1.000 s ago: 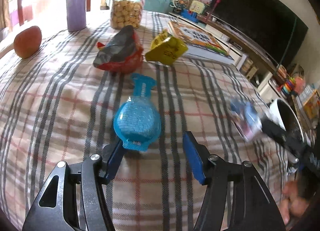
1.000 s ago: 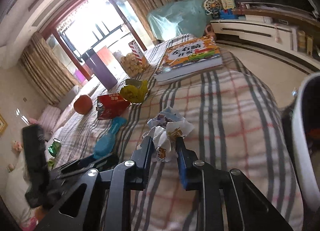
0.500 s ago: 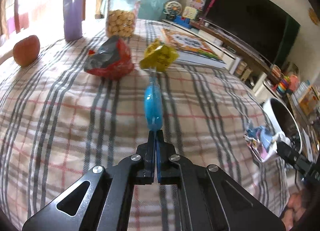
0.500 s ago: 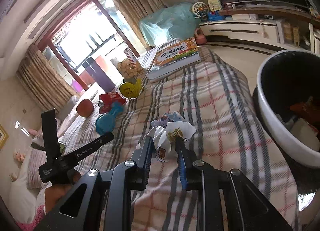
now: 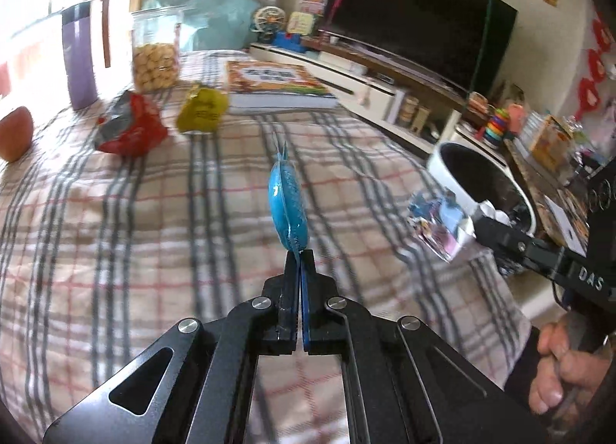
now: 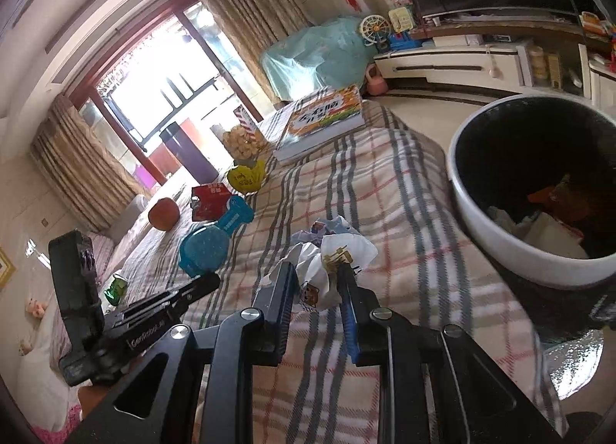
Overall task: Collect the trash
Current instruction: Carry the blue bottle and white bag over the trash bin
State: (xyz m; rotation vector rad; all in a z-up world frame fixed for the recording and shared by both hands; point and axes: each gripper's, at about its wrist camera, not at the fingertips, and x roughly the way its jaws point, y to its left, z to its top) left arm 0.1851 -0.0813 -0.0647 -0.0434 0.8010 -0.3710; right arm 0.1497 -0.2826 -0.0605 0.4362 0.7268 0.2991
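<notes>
Left tongs (image 5: 297,257) clench the rim of a flat blue pack (image 5: 287,205), holding it edge-on above a plaid desk (image 5: 115,213); in the right wrist view the same pack shows its round face and bone-shaped neck, gripped at its lower edge.

Right tongs (image 6: 319,282) grasp a crumpled white wrapper (image 6: 331,263), its printed paper bulging out between the two pads and its loose end hanging over the cloth. In the left wrist view the wrapper hangs at the right, next to a white bin (image 6: 496,244) that stands just off the desk's edge. The bin's dark inside holds white scraps and something orange.

Trash on the far half of the desk: a red bag (image 5: 131,128) and, just beside it, a yellow bag (image 5: 202,109).

Past them stand a jar of biscuits (image 5: 156,55) and a purple cup (image 5: 79,59). An apple (image 5: 15,132) sits at the left edge, and a thick book (image 5: 273,86) lies flat near the far corner.

A hand (image 5: 566,367) holds the right tool's grip at the lower right of the left wrist view.

A dark TV (image 5: 419,17) stands on a low white unit behind the bin.
</notes>
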